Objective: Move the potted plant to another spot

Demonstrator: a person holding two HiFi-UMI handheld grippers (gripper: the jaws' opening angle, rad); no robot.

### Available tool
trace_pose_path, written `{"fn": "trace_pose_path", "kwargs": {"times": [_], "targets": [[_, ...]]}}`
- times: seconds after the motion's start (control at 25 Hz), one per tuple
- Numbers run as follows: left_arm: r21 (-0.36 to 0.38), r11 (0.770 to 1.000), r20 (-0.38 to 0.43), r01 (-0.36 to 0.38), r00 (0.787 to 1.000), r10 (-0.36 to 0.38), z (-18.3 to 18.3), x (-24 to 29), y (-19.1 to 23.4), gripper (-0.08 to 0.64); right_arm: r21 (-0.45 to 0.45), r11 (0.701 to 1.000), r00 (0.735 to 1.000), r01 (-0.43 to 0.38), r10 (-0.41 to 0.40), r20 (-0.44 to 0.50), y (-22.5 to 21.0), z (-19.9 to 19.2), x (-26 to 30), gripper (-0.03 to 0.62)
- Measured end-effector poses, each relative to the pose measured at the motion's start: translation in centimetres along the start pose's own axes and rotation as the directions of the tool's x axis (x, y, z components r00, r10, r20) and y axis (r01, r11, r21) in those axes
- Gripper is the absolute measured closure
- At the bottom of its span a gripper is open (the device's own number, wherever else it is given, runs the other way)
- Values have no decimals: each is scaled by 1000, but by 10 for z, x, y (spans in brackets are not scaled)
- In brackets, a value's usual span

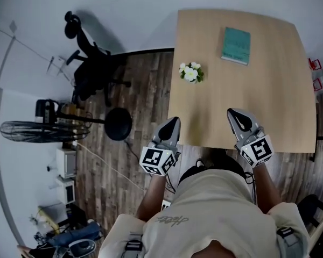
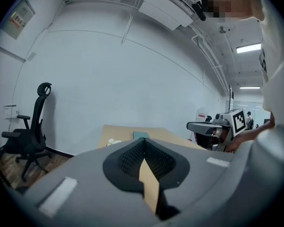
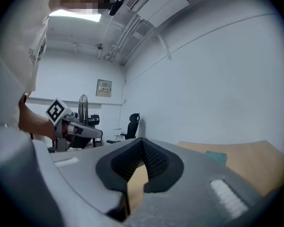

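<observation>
Nearest to me, just beyond the person's pale shirt [image 1: 204, 219], both tools hang at the table's [image 1: 269, 101] near edge. On the left, the left gripper [image 1: 174, 120] has its jaws pressed together with nothing between them; its own view shows the dark pads meeting at the tip. Further in, near the table's left edge, stands the potted plant [image 1: 190, 72], upright, white blossoms on top, well apart from either tool. The right gripper [image 1: 233, 112] is likewise closed and empty. Beyond it, toward the far right, lies a teal book [image 1: 236, 45].

I judge the approach has only begun. The left tool is the closer one, so I would use it and spread its jaws well before arriving. From above the blossoms cover the pot, so I can only guess at its width. I would come in low and level, below the flowers, clamp on the pot itself, lift straight up, and set it down on bare wood clear of the book.
</observation>
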State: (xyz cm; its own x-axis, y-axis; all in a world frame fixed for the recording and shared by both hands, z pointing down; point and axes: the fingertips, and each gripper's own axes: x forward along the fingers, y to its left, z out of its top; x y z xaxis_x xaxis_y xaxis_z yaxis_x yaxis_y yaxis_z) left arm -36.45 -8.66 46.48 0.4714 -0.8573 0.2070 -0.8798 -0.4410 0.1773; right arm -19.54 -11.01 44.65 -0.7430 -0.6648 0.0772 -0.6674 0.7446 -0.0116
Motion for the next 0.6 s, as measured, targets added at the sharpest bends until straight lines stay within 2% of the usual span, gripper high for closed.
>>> {"fn": "trace_pose_path", "kwargs": {"times": [0.08, 0.12, 0.28, 0.44, 0.6], "targets": [[0, 1000, 8, 17, 1000, -17, 10, 22, -4, 541, -43, 999, 1000, -10, 10, -1, -14, 2, 6, 591], [-1, 1000, 12, 25, 1000, -25, 14, 32, -6, 541, -37, 999, 1000, -17, 17, -3, -22, 0, 7, 591], [12, 1000, -8, 13, 1000, -13, 18, 63, -11, 541, 110, 994, 1000, -25, 22, 22, -57, -7, 5, 591], [13, 1000, -33, -6, 999, 7, 15, 90, -16, 541, 125, 992, 999, 11, -15, 32, -97, -11, 0, 591], [-32, 999, -48, 13, 999, -15, 10, 100, -23, 541, 161, 986, 999, 30, -33, 11, -112, -24, -3, 591]]}}
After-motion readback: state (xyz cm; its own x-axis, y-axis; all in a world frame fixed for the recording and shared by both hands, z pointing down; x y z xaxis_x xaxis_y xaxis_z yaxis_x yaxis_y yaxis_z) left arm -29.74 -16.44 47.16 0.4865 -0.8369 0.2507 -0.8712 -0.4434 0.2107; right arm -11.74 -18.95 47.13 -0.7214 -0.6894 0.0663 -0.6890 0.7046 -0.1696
